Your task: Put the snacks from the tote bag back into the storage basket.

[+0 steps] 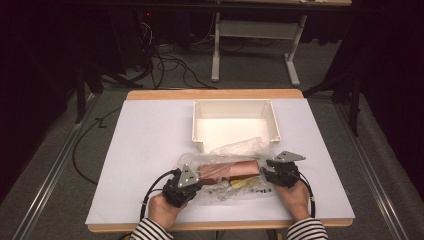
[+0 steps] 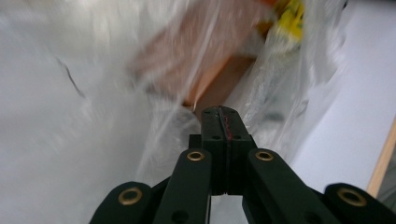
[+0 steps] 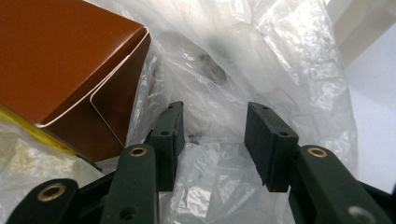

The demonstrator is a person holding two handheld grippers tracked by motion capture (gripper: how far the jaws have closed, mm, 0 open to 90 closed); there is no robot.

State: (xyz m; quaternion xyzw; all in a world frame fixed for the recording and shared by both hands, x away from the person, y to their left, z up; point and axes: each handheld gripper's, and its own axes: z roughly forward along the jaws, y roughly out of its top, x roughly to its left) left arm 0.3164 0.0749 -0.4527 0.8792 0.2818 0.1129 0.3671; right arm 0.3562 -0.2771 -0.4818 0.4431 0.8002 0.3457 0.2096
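Note:
A crumpled clear plastic bag point(image 1: 235, 150) lies on the white table near its front edge. Inside it are a long brown carton point(image 1: 232, 170) and something yellow point(image 1: 243, 184). My left gripper point(image 1: 199, 181) is at the bag's left end; in the left gripper view its jaws point(image 2: 219, 114) are pressed together with the bag's film point(image 2: 56, 116) pinched at their tips, and the carton point(image 2: 187, 51) lies just beyond. My right gripper point(image 1: 267, 172) is at the bag's right end. It point(image 3: 215, 126) stands open, with loose film point(image 3: 261, 51) between the pads and the carton's end point(image 3: 56, 60) to the upper left.
A white rectangular bin point(image 1: 235, 102) stands just behind the bag at the middle of the table point(image 1: 150, 150). Bare tabletop lies to the left and right of the bag. The table's wooden front edge runs close under both hands.

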